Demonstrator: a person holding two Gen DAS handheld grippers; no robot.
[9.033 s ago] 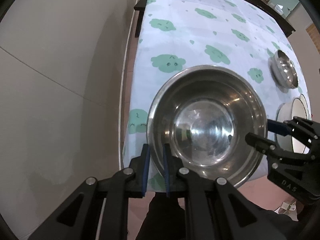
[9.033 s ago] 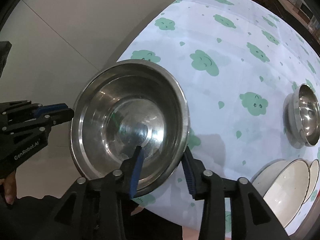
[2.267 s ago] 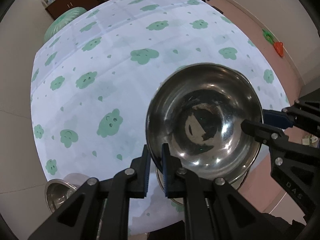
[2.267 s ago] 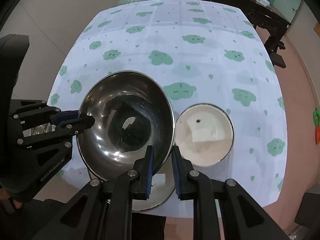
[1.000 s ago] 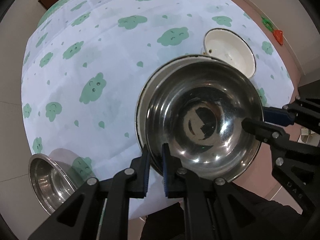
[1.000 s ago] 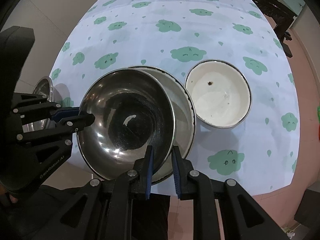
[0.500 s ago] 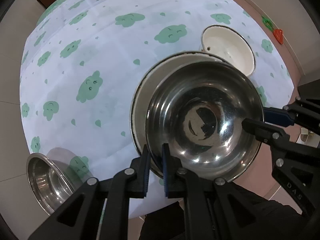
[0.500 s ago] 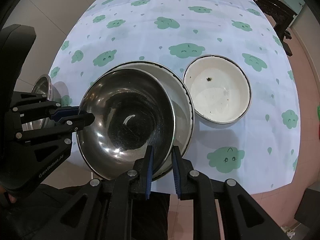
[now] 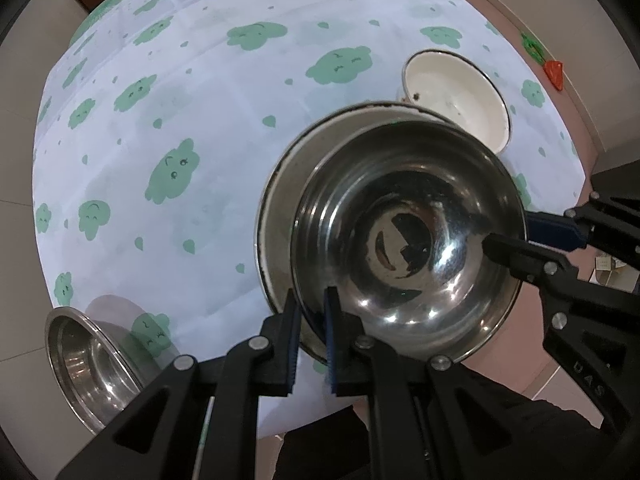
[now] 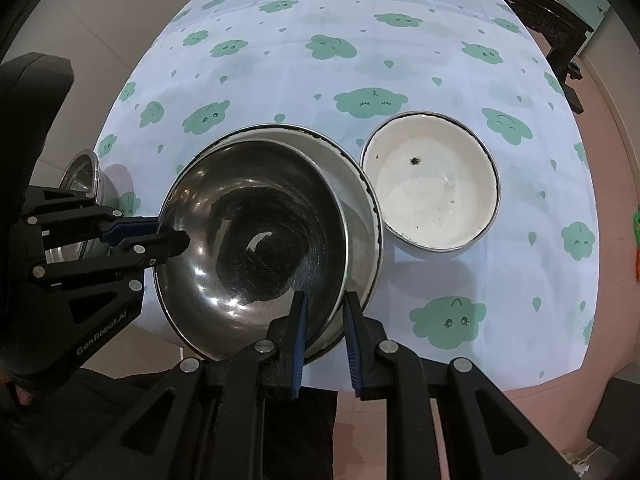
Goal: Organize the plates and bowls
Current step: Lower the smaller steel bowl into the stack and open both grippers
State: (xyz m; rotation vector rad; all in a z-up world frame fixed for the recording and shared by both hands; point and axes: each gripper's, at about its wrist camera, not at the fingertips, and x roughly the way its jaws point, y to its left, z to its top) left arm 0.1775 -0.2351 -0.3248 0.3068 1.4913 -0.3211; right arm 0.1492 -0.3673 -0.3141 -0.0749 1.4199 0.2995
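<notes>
Both tools clamp the steel bowl [image 9: 408, 236]: left tool [image 9: 310, 312] at its 7 o'clock rim, right tool [image 10: 324, 316] opposite, steadying it level above the enamel basin [image 10: 360, 184] for nesting.

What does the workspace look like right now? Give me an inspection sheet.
Surface: table under a white tablecloth with green cloud prints.
Job's things: large steel bowl held over a wider enamel basin; whether it rests in it cannot be told. White enamel bowl beside the basin; small steel bowl at the table edge.
Clutter: nothing seen.
Grippers: left tool and right tool each shut on the large steel bowl's rim.
Cables: nothing seen.
Surroundings: tiled floor, dark furniture beyond the table.
</notes>
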